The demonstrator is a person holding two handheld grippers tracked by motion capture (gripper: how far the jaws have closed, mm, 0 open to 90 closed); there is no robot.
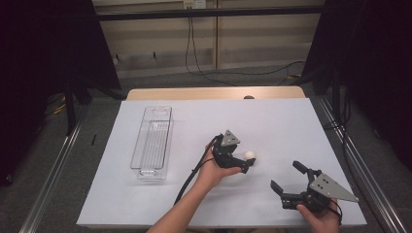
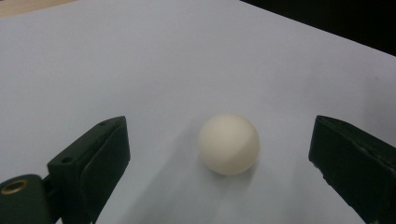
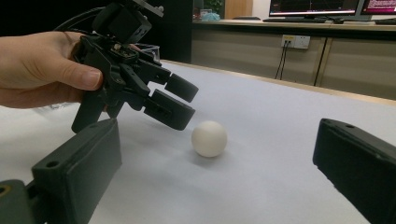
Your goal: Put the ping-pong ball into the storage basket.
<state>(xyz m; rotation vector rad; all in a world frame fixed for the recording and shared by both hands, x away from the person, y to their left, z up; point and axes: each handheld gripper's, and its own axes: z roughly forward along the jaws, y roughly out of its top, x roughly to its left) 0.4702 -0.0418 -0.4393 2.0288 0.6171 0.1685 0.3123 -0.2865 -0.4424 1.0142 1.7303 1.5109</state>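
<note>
The white ball (image 2: 228, 143) lies mid-bench, right of the clear tray (image 1: 152, 141), between the wide-open, empty jaws of the left gripper (image 1: 241, 162). This looks like the reach before a grasp; next, the jaws must close evenly so the ball doesn't roll. The right gripper (image 1: 287, 177) waits near right, jaws open and empty.

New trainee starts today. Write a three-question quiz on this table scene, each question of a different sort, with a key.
1. True or false: the fingers of the left gripper are shut on the white ball.
2. Multiple choice: the clear plastic tray lies (A) on the left part of the table, (B) between the two grippers, (C) under the right gripper.
3. Fill in: the white ball rests on the table's ____ surface.

Key: 1 false, the fingers stand apart on either side of the ball without touching it; 2 A; 3 white.
</note>
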